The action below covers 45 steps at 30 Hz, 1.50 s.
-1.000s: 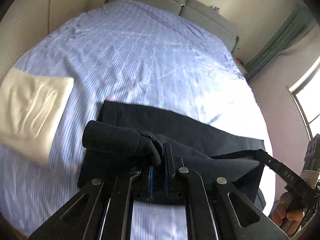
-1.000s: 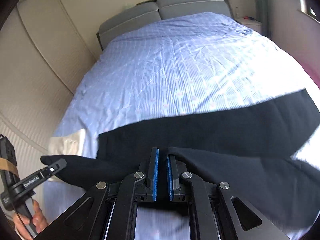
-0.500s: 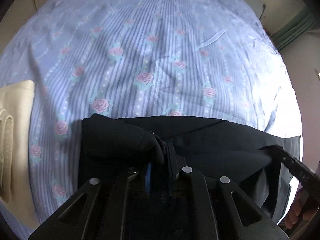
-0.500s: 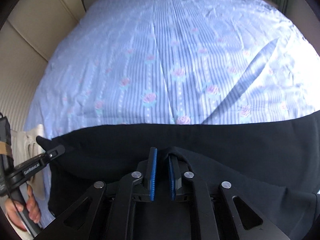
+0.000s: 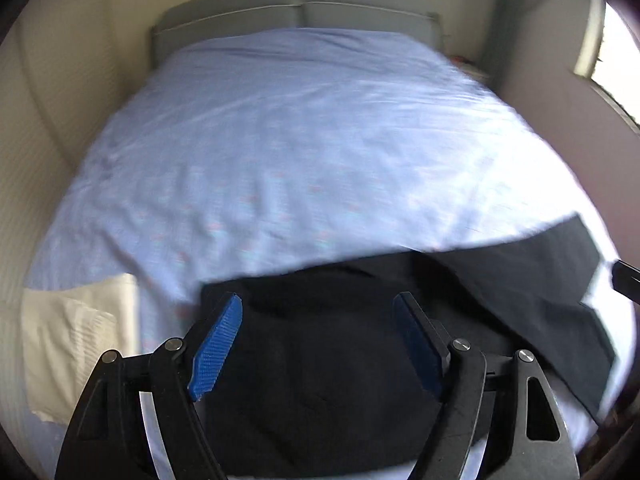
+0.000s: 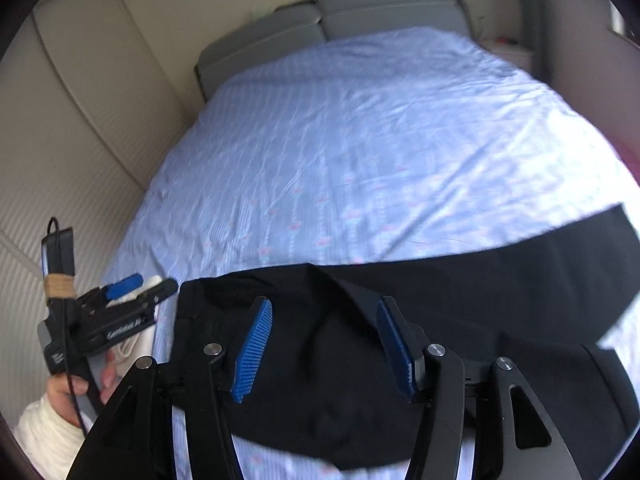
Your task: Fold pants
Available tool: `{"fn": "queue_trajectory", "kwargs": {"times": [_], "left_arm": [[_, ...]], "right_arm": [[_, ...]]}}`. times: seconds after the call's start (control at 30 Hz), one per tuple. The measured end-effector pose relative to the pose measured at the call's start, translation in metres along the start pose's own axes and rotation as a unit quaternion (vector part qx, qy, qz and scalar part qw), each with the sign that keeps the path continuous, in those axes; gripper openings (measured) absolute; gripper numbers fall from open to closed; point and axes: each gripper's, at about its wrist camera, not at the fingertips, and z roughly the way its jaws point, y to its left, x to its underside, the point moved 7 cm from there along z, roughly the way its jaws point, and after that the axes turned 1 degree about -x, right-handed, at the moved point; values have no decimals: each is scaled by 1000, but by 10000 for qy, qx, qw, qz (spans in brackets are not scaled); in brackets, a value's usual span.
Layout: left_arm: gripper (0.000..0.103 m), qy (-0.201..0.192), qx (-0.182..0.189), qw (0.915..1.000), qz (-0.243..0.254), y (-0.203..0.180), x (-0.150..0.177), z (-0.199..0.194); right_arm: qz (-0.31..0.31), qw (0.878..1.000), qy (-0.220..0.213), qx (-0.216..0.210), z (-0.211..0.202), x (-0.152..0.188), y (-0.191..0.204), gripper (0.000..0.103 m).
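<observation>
Black pants lie folded over on the near part of the bed; they also show in the right wrist view. One layer runs off to the right. My left gripper is open and empty, just above the pants. My right gripper is open and empty above the pants too. The left gripper also shows at the left in the right wrist view, open beside the pants' left edge.
The bed has a light blue striped sheet with small roses. A folded cream cloth lies at the bed's left near edge. A grey headboard stands at the far end. A wall panel is on the left.
Both grippers have opened and let go of the pants, then pulled back and up. The pants now lie on the bed.
</observation>
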Motion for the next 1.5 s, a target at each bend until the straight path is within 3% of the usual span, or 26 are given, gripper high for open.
{"fn": "queue_trajectory", "kwargs": {"times": [0.17, 0.27, 0.43, 0.53, 0.7, 0.87, 1.03, 1.17, 1.37, 1.4, 1.43, 1.47, 1.5], "left_arm": [[80, 66, 775, 9958, 474, -91, 40, -46], [81, 341, 1155, 9914, 516, -154, 61, -48], [80, 798, 1326, 9872, 397, -235, 89, -34], [80, 1038, 1273, 9856, 402, -281, 106, -19], [80, 1640, 1151, 9795, 204, -348, 143, 20], [79, 2060, 878, 9746, -94, -391, 172, 55], [75, 2400, 682, 9673, -445, -401, 185, 92], [74, 2559, 786, 9608, -716, -406, 190, 114], [60, 2646, 795, 9596, -534, -414, 189, 133], [43, 2645, 882, 9591, -483, -417, 186, 131], [22, 2655, 1079, 9570, -442, -421, 183, 126], [17, 2663, 1216, 9555, -365, -425, 179, 121], [12, 2632, 1311, 9553, -305, -428, 174, 115]], "right_arm": [[538, 9975, -88, 447, -76, 49, -61, 57], [922, 9925, -62, 798, -113, 84, -106, 57], [1739, 9757, -26, 1333, -159, 136, -193, 57], [2436, 9580, 39, 1513, -177, 176, -254, 57], [2924, 9408, 451, 1656, -176, 232, -333, 57], [3351, 9273, 1048, 1299, -153, 286, -385, 57], [3621, 9137, 1318, 1290, -132, 318, -411, 57], [3944, 9001, 1350, 1269, -116, 329, -424, 57], [4049, 8941, 1348, 1360, -92, 334, -428, 57], [4046, 8945, 1334, 1354, -89, 334, -430, 53], [4036, 8960, 1295, 1327, -89, 330, -428, 33], [3961, 8973, 1292, 1461, -94, 324, -427, 11], [3910, 8998, 1277, 1457, -99, 320, -425, 10]]}}
